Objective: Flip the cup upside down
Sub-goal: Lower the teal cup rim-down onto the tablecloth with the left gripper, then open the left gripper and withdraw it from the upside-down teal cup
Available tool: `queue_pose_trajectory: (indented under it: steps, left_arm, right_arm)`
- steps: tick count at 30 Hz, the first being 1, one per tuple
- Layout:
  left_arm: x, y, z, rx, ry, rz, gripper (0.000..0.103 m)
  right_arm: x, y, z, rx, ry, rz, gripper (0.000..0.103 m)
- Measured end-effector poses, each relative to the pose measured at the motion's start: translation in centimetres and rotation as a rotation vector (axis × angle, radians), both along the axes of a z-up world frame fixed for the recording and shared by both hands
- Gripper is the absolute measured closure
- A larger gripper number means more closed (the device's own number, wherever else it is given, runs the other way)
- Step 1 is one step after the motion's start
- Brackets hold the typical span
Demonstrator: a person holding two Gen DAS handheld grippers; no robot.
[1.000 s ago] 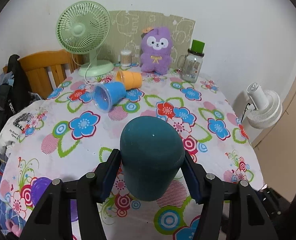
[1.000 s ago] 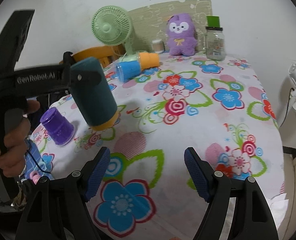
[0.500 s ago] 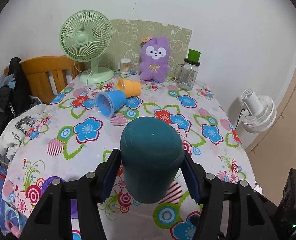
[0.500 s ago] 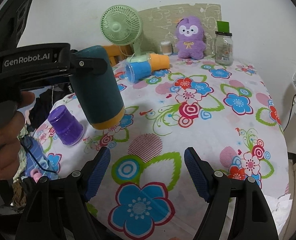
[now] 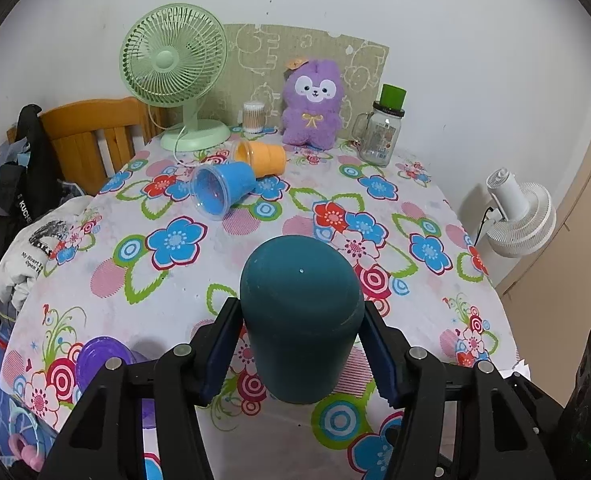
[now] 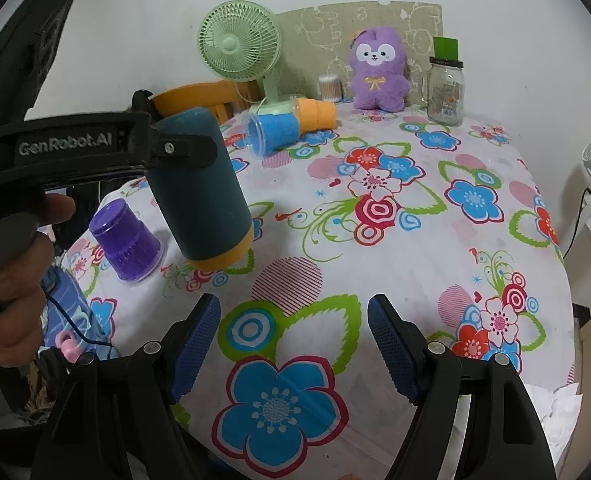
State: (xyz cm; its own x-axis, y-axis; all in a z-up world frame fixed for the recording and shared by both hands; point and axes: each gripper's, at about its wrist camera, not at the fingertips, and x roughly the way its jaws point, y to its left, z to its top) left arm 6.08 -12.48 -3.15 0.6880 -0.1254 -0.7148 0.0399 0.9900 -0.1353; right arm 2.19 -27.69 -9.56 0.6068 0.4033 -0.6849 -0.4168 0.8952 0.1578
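My left gripper (image 5: 301,344) is shut on a dark teal cup (image 5: 301,316) with an orange rim. In the right wrist view the teal cup (image 6: 203,192) hangs upside down and tilted, its rim just above the flowered tablecloth (image 6: 375,240). My right gripper (image 6: 293,344) is open and empty near the table's front edge. A purple cup (image 6: 125,236) stands upside down to the left of the teal cup. A blue cup (image 5: 223,190) and an orange cup (image 5: 261,158) lie on their sides at the back.
At the back stand a green fan (image 5: 175,68), a purple plush toy (image 5: 313,104), a glass jar with a green lid (image 5: 381,128) and a cotton-swab pot (image 5: 254,116). A wooden chair (image 5: 91,136) stands at the left, a white fan (image 5: 519,216) on the right.
My left gripper has lifted and pulled back a little with the teal cup; the table appears farther away. The right gripper has stayed open.
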Motion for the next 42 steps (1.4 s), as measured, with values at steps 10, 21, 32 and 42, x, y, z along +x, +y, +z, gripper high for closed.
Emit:
queue_pose_trajectory:
  steps: [10,21,32,42]
  left_arm:
    - [0.2,0.0,-0.4,0.011,0.005,0.001,0.046]
    - [0.0,0.5,0.2,-0.003,-0.008,0.005,0.046]
    - [-0.5,1.4,0.8,-0.016,-0.018,0.005,0.045]
    - [-1.4,2.8,1.8,-0.025,-0.054,0.029,0.017]
  right_arm:
    - [0.2,0.1,-0.2,-0.007,0.007,0.004,0.024]
    - [0.3,0.6,0.1,-0.016,0.006,0.012,0.024]
    - [0.0,1.2,1.3,-0.028,-0.015,0.006,0.024]
    - [-0.3,1.9,3.1,-0.068,-0.056,-0.041,0.015]
